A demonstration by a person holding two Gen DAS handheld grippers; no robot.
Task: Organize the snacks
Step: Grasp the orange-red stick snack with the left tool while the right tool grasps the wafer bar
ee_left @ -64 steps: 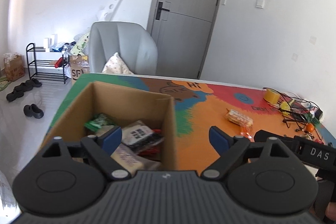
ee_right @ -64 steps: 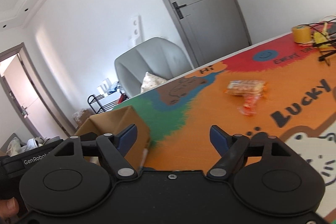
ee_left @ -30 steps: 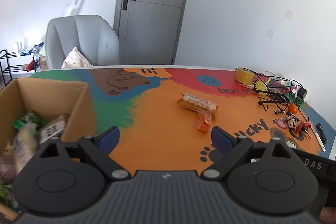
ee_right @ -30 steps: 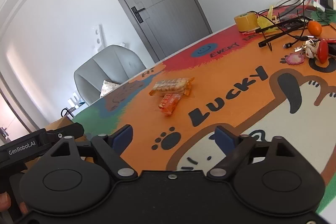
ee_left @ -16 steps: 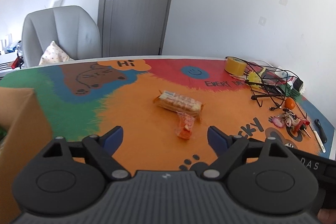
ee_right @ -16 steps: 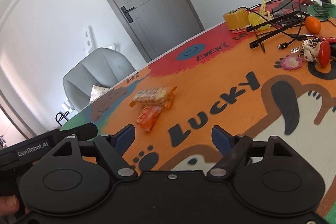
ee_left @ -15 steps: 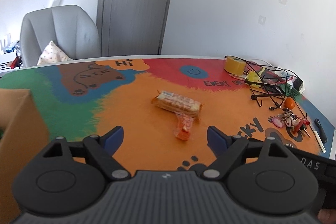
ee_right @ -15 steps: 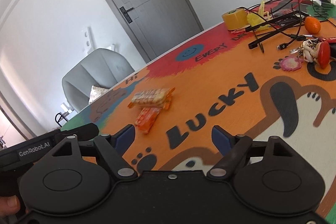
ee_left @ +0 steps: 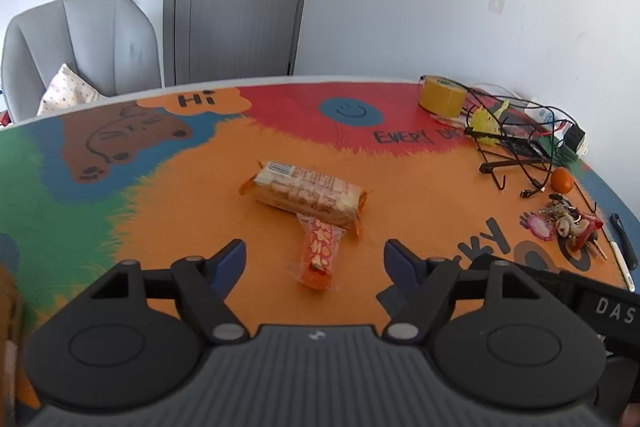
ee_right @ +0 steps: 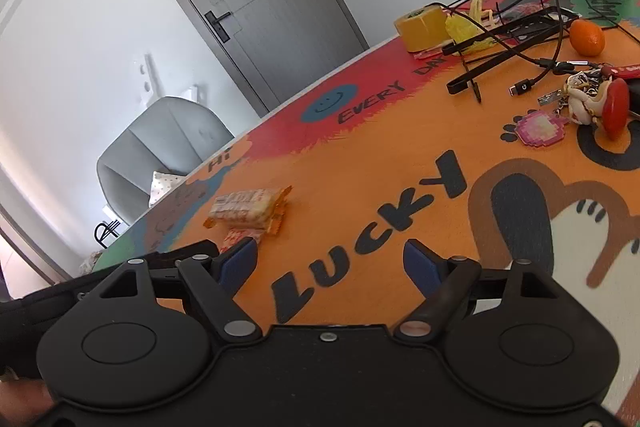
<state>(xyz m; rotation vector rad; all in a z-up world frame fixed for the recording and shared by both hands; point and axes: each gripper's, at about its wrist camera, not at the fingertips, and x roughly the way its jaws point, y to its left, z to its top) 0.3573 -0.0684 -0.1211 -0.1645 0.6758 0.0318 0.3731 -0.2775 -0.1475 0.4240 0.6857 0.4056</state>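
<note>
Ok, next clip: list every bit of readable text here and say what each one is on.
"Hi": table mat, on an orange cloud shape.
"EVERY D...": mat, by the blue smiley; the rest is hidden under cables.
"LUCKY": mat, large black letters.
"DAS": black gripper body at the right edge of the left wrist view, cut off.
Biscuit packet: barcode and print, too small to read.
Small orange snack packet: print blurred.
</note>
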